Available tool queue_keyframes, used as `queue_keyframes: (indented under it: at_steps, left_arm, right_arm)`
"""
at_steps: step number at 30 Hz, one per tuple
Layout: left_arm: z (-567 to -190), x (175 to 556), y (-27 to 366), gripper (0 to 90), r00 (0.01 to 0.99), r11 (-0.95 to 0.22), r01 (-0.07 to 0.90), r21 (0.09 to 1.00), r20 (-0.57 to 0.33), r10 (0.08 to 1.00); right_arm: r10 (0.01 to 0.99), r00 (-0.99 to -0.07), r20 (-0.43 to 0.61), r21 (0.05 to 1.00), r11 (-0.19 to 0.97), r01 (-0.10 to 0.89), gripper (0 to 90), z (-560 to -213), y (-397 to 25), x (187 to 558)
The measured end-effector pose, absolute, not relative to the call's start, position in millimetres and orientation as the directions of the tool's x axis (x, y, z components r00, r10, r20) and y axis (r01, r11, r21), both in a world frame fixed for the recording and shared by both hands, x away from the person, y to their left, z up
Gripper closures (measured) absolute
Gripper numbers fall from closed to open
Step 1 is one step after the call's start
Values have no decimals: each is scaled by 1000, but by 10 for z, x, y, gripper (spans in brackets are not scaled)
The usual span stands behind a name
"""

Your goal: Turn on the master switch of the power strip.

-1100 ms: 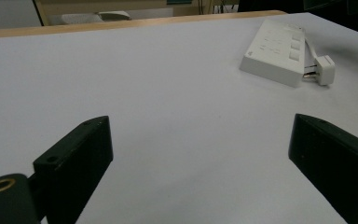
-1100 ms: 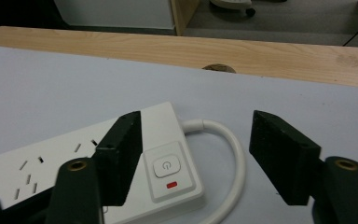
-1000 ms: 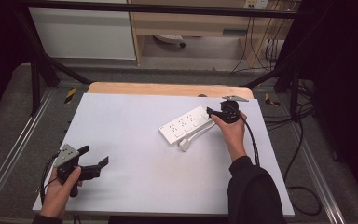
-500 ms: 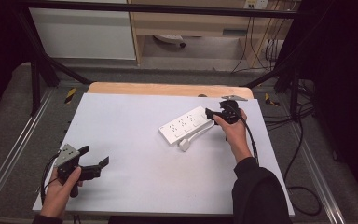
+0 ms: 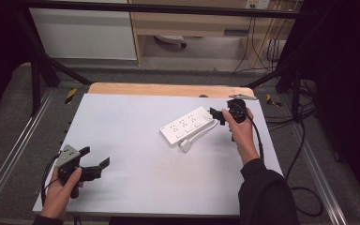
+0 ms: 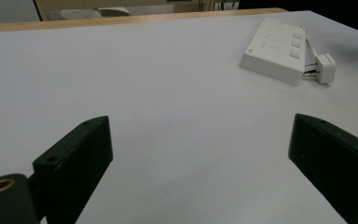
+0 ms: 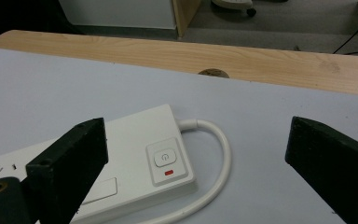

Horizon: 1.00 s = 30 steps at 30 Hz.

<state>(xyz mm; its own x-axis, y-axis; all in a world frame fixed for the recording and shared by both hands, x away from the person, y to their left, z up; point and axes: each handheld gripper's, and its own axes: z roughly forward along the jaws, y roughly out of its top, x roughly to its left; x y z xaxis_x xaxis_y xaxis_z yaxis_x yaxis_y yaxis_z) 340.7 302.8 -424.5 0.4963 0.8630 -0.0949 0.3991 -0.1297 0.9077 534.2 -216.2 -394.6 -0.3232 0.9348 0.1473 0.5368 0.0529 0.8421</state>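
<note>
A white power strip (image 5: 187,126) lies slantwise right of the table's middle. Its cable loops back along it to a white plug (image 5: 185,145) at its near side. My right gripper (image 5: 216,116) is open at the strip's right end, low over the table. In the right gripper view (image 7: 196,125) the jaws stand wide on either side of the strip's switch end (image 7: 165,161) and the cable (image 7: 221,154). My left gripper (image 5: 94,157) is open near the front left corner, holding nothing. In the left gripper view (image 6: 199,123) the strip (image 6: 277,49) and plug (image 6: 325,67) lie far off.
The white table top (image 5: 136,140) has a strip of bare wood (image 5: 168,89) along its back edge, with a small round hole (image 7: 213,72) in it. Metal rails run down both sides of the table. Cables hang at the right, beyond the table.
</note>
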Motion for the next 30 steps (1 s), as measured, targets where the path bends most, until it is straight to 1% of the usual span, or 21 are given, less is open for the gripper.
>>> queue_keyframes:
  at_steps: [14, 30]
  left_arm:
    - [-4245, 3405, 3027, 62, 496, -134, 399, 907, -91, 863]
    - [-4244, 3402, 3026, 62, 497, -138, 400, 906, -88, 864]
  right_arm:
    - [923, -357, 142, 866, 59, 496, 74, -3776, -2277, 5188]
    - [912, -382, 151, 879, 53, 474, 78, -3718, -2480, 4961]
